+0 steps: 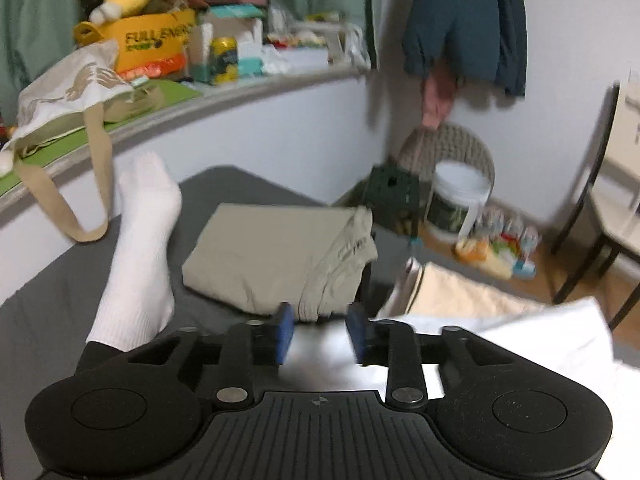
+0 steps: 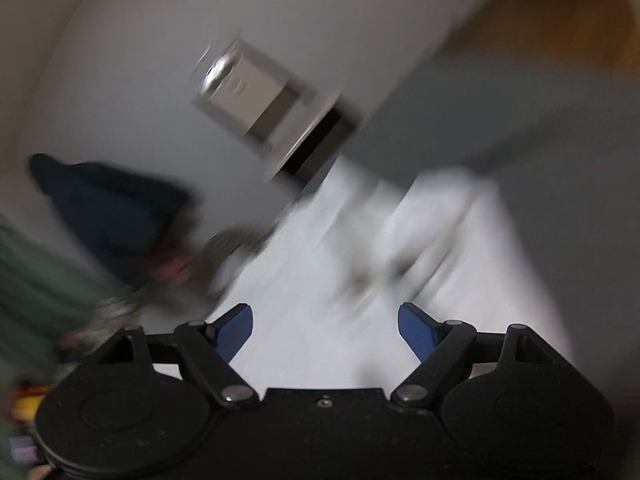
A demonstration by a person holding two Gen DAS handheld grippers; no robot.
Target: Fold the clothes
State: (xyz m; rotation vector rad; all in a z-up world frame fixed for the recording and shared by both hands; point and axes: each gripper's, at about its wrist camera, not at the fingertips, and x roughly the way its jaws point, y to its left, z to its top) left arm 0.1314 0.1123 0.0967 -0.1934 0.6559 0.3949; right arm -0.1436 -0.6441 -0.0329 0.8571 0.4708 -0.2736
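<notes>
Two grippers are mine: the left gripper (image 1: 320, 330) has its fingers apart, gripping nothing, with the folded tan clothes (image 1: 276, 256) just ahead on the grey bed (image 1: 36, 312), and the right gripper (image 2: 325, 330) is spread wide over blurry white cloth (image 2: 400, 260).

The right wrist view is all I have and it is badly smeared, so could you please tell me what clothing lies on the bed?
Observer: A folded khaki garment lies on the grey mattress, seen from the left wrist.
Operator: Thank you. Is the left tool holding it?
Observer: No, the left tool is open, with the garment's near edge just beyond its blue pads.
Operator: Is anything beside the garment?
Observer: A foot in a white sock rests on the mattress to its left.
</notes>
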